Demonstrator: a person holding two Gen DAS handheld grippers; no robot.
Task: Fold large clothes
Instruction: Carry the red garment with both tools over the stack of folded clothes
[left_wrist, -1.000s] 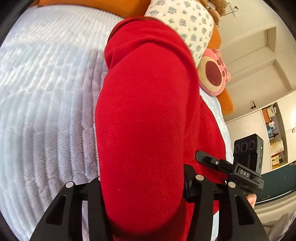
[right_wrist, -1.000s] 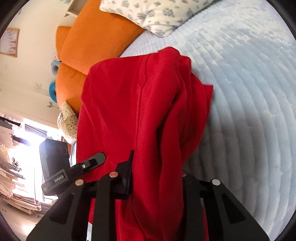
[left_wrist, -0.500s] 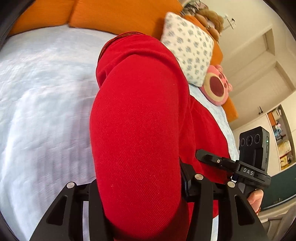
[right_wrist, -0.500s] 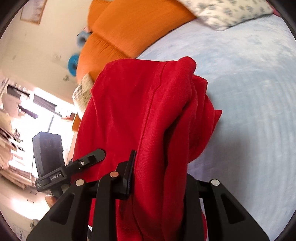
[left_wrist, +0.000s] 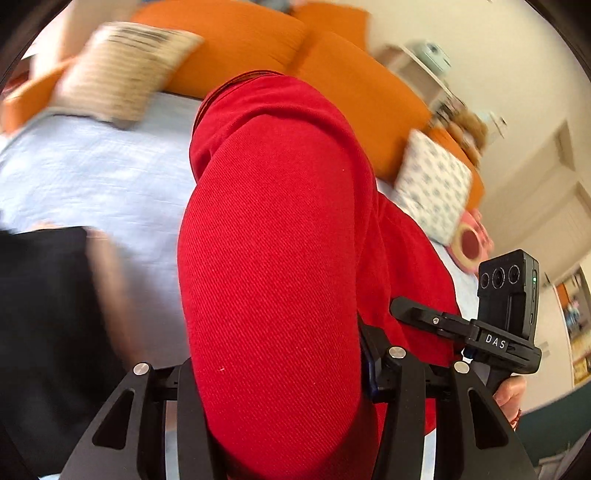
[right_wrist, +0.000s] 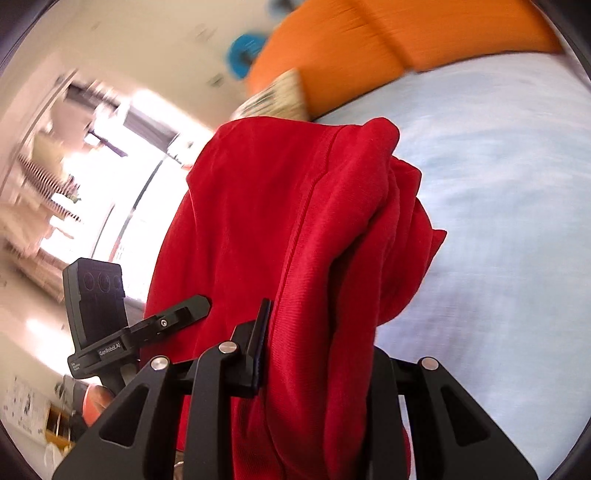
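Observation:
A thick red garment (left_wrist: 273, 258) is bunched between the jaws of my left gripper (left_wrist: 284, 384), which is shut on it and holds it above the bed. The same red garment (right_wrist: 295, 240) hangs folded through my right gripper (right_wrist: 314, 369), also shut on it. The other gripper shows in each view: the right one in the left wrist view (left_wrist: 498, 332), the left one in the right wrist view (right_wrist: 107, 325). The cloth hides the fingertips in both views.
A pale blue quilted bed (left_wrist: 92, 173) lies below. Orange cushions (left_wrist: 351, 92), a striped beige pillow (left_wrist: 118, 70), a floral pillow (left_wrist: 432, 188) and a pink plush toy (left_wrist: 472, 243) line its head. A dark object (left_wrist: 40, 314) sits at left. A bright window (right_wrist: 122, 177) is beyond.
Both grippers have lifted and tilted up with the red garment; the views now show more of the cushions, wall and window, with motion blur. Both grips are unchanged.

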